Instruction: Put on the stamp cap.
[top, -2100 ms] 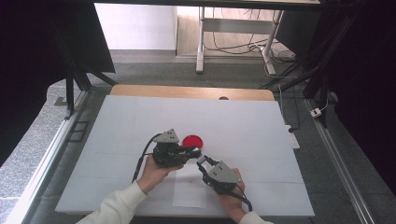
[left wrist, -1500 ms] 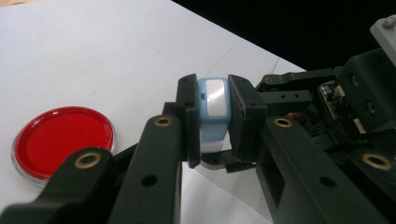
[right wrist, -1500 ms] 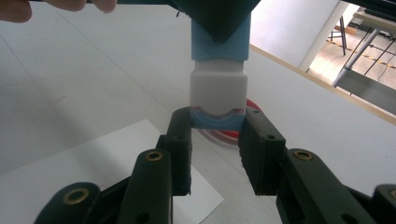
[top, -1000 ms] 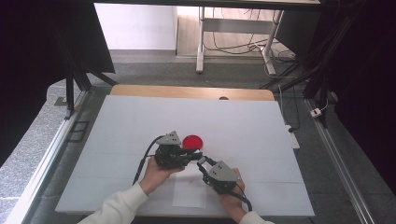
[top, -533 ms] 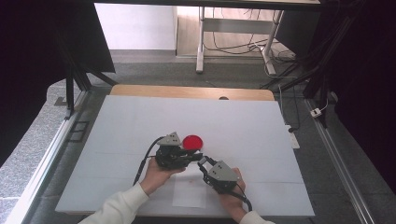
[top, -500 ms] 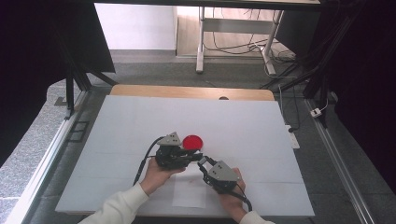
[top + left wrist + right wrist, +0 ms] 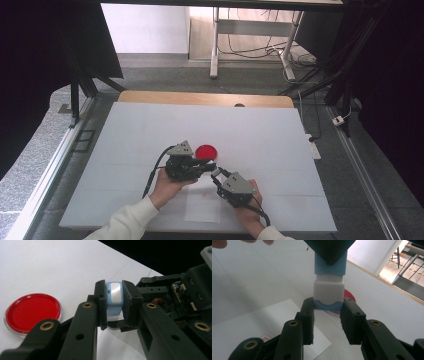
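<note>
A small blue-and-white block (image 7: 114,296) is clamped between the pads of my left gripper (image 7: 114,308), which is shut on its blue upper part. In the right gripper view the block's white middle (image 7: 329,291) hangs down from the left gripper's jaws, and its blue lower cap (image 7: 329,305) sits between the pads of my right gripper (image 7: 327,315). Both pads touch the cap, though these jaws have just been opening slightly. In the high view the left gripper (image 7: 211,165) and right gripper (image 7: 216,174) meet tip to tip over the table's near middle.
A round red dish (image 7: 206,151) lies on the white table (image 7: 150,130) just beyond the grippers, also the red dish (image 7: 32,311). A white paper sheet (image 7: 202,205) lies at the near edge between the person's forearms. Dark stands and cables surround the table.
The right gripper has crept slightly toward the left gripper's tips. The left hand and the red dish stay where they were.
</note>
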`<state>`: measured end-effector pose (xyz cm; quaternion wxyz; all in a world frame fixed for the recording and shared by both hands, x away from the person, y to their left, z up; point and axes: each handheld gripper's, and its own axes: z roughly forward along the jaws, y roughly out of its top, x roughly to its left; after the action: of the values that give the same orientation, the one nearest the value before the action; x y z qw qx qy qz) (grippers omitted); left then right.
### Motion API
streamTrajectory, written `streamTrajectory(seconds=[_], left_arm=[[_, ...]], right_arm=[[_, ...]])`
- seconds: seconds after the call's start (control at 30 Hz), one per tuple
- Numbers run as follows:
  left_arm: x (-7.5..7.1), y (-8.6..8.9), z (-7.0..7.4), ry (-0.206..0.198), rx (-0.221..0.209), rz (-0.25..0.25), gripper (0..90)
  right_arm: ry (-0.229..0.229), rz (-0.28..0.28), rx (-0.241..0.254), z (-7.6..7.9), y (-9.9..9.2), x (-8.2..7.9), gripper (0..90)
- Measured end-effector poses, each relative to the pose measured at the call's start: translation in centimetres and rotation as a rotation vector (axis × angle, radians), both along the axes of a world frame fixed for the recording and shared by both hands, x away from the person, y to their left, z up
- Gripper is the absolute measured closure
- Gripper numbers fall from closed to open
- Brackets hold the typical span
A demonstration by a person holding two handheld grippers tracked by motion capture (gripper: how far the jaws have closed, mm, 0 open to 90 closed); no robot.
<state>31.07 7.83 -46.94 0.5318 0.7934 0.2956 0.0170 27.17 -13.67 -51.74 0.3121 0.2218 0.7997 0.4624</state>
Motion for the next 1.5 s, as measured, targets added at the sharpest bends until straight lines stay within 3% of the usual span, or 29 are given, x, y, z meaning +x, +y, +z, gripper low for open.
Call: streamTrajectory(seconds=[0.37,0.67,1.1,1.23,1.5], left_arm=[[0.1,0.3,0.2,-0.006,-0.003,0.001,75.5],[0.0,0.7,0.4,-0.024,0.008,0.011,75.5],[-0.1,1.6,1.0,-0.057,0.022,0.029,75.4],[-0.1,1.9,1.2,-0.066,0.024,0.039,75.3],[-0.1,2.7,1.5,-0.077,0.018,0.05,75.2]], right_arm=[[0.039,0.003,0.009,-0.1,-0.2,0.3,56.3],[0.107,0.009,0.04,0.1,-1.5,1.0,50.3],[0.171,-0.048,0.069,0.9,-6.0,1.8,46.1],[0.189,-0.063,0.054,1.0,-7.5,1.9,45.7],[0.194,-0.119,0.092,1.6,-11.6,1.8,45.1]])
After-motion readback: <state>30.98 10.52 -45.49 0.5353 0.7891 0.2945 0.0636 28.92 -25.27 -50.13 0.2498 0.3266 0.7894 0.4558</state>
